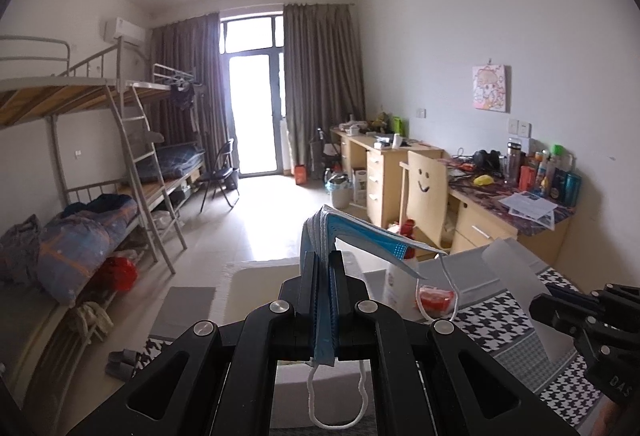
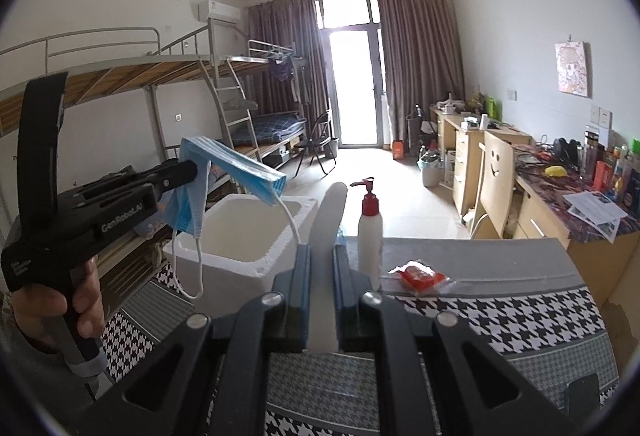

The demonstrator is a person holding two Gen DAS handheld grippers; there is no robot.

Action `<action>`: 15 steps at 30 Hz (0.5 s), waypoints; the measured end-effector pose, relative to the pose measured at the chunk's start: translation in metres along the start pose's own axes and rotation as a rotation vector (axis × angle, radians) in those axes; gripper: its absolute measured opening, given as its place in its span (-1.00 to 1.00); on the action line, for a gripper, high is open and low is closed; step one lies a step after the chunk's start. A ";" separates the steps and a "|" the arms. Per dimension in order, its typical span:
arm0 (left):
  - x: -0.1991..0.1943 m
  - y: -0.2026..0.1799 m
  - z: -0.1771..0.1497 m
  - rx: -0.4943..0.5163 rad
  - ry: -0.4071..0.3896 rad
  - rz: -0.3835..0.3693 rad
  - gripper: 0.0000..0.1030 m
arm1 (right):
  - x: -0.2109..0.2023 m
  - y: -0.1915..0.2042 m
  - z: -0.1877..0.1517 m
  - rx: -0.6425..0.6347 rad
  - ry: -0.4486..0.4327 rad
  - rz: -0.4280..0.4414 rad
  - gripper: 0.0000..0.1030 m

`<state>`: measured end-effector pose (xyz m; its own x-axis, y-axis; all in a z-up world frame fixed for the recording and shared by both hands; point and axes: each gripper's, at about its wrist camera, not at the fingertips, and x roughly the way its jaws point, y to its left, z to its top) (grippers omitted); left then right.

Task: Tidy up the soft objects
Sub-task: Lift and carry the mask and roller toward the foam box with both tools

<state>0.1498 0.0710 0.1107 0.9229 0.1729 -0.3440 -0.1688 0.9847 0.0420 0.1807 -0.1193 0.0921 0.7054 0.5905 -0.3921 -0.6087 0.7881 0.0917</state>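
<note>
Houndstooth cloth [image 2: 500, 320] lying under our white foam box [image 2: 224, 260], contents hidden, left gripper [image 1: 322, 256] pinching blue masks [image 1: 360, 232], right gripper [image 2: 322, 248] pinching white strip [image 2: 326, 236].

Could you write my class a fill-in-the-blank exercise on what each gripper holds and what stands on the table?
1. The left gripper is shut on a stack of blue face ____.
2. The right gripper is shut on a flat white ____.
3. The pump bottle has a ____ pump head.
4. The white foam box stands ____ its lid.

Missing words: masks; strip; red; without
</note>
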 end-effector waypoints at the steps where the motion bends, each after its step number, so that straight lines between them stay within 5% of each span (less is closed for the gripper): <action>1: 0.002 0.002 0.001 0.000 0.002 0.008 -0.90 | 0.002 0.002 0.001 -0.004 0.003 0.004 -0.75; 15: 0.031 0.029 -0.005 -0.033 0.068 0.079 -0.90 | 0.028 0.026 0.014 -0.054 0.041 0.055 -0.75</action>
<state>0.1713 0.1048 0.0967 0.8808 0.2471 -0.4038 -0.2526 0.9667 0.0405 0.1896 -0.0797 0.0963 0.6551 0.6244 -0.4254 -0.6661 0.7430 0.0649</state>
